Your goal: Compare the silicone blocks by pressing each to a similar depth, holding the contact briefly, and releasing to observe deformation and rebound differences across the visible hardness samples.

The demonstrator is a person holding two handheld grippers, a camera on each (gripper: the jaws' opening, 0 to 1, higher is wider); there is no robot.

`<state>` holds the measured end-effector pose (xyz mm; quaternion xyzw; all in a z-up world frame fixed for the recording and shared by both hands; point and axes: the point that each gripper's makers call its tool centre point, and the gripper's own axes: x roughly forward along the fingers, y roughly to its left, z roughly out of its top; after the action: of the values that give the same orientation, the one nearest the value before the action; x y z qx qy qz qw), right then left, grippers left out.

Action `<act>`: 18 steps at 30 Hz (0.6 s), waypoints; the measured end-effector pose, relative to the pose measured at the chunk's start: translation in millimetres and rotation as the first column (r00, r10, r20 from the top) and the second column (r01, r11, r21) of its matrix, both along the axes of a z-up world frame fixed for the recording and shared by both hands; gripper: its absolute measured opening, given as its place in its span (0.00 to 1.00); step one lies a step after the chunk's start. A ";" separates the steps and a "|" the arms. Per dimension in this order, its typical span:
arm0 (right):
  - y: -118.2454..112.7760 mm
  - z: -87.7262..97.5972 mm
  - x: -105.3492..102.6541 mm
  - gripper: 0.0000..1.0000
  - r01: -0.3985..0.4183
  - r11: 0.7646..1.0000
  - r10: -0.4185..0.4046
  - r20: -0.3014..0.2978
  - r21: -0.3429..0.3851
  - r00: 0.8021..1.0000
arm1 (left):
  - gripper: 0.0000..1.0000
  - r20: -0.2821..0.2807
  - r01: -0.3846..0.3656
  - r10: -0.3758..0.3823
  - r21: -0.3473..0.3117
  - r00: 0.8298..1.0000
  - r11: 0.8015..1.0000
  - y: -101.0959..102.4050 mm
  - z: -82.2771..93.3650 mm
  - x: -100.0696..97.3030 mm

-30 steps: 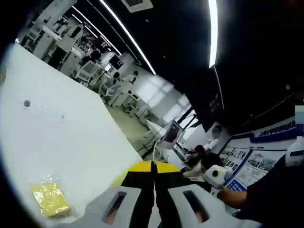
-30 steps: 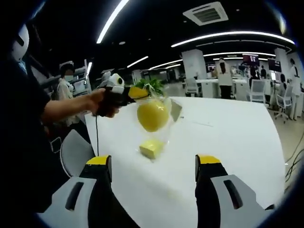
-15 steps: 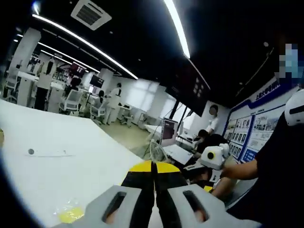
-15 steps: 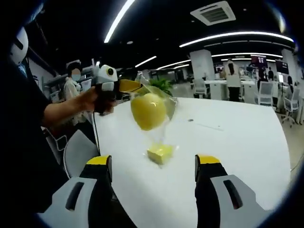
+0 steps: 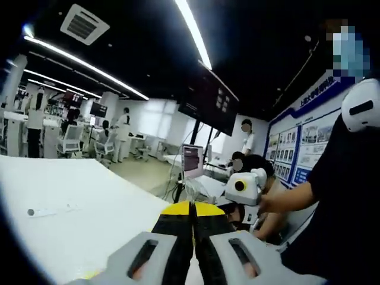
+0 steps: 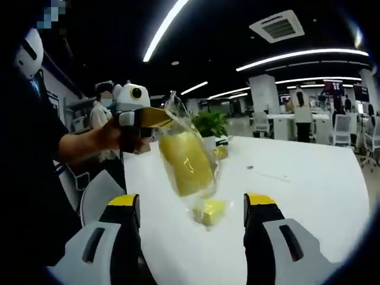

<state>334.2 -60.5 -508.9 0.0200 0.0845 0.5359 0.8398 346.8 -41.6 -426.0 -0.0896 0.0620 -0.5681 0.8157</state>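
The white table [image 6: 297, 196] is the landmark, running from the near edge back toward the office behind. Above its near left corner, in the right gripper view, the left gripper [image 6: 163, 117] hangs in the air with its yellow tips clenched on the top of a clear bag [image 6: 196, 148]. In the left gripper view its own jaws meet flat together at the tips, so it is fully pinched.

The bag dangles from that pinch over the table, slanting down and to the right. Inside it sits a large yellow block [image 6: 185, 163], and at the bag's bottom a small block [image 6: 209, 211] of the same colour, low over the table or just touching it; I cannot tell which.

The right gripper [image 6: 193, 208] stands released, its two jaws wide apart, near the table's front edge with the bag between and beyond them.

The blocks look soft and light, likely to dent and spring back. The film is thin and slippery, so a block may slide inside it when squeezed. To my judgement the better hold is across a block's flat faces through the film, or on the bare block once it is out of the bag.

No pressing has begun; the samples are not yet laid out on the table.
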 end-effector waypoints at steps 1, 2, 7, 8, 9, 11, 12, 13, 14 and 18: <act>1.9 2.7 0.7 0.63 0.000 1.000 0.000 0.012 0.010 1.000 | 0.00 0.011 0.006 -0.006 0.012 1.000 1.000 -1.4 -0.6 -1.3; 3.2 3.2 0.9 0.61 0.001 1.000 -0.001 0.018 0.013 1.000 | 0.00 0.027 0.000 -0.001 0.028 1.000 1.000 -1.9 -1.9 -1.2; 7.9 3.7 3.9 0.53 -0.011 1.000 0.011 0.037 0.017 0.999 | 0.00 0.080 0.034 -0.040 0.078 0.996 0.996 -8.0 -3.8 -7.7; 9.9 6.1 2.2 0.52 -0.023 0.999 0.022 0.036 0.033 0.999 | 0.00 0.083 0.039 -0.046 0.082 0.995 0.996 -7.9 -3.9 -8.0; 10.5 6.4 1.8 0.51 -0.030 0.999 0.028 0.039 0.033 0.999 | 0.00 0.097 0.050 -0.059 0.090 0.993 0.995 -8.2 -4.0 -9.3; 12.0 6.8 1.2 0.47 -0.040 0.999 0.038 0.058 0.028 0.998 | 0.00 0.120 0.052 -0.064 0.103 0.991 0.993 -8.5 -4.0 -9.6; 12.8 7.0 0.8 0.46 -0.046 0.998 0.044 0.059 0.030 0.997 | 0.00 0.122 0.055 -0.068 0.105 0.990 0.993 -8.7 -4.4 -9.7; 13.2 7.0 1.0 0.45 -0.048 0.998 0.046 0.059 0.032 0.997 | 0.00 0.144 0.052 -0.069 0.119 0.987 0.991 -8.7 -5.4 -9.3; 14.4 7.6 1.4 0.44 -0.051 0.998 0.048 0.062 0.038 0.997 | 0.00 0.149 0.058 -0.076 0.126 0.986 0.990 -9.4 -6.2 -10.2; 22.1 14.1 2.8 0.42 -0.059 0.995 0.054 0.065 0.083 0.996 | 0.00 0.119 0.076 -0.091 0.125 0.989 0.989 -10.6 -11.0 -8.4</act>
<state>337.0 -38.4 -494.7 0.0364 0.0361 0.5629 0.8249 338.5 -52.1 -437.1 -0.0022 0.0486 -0.6016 0.7973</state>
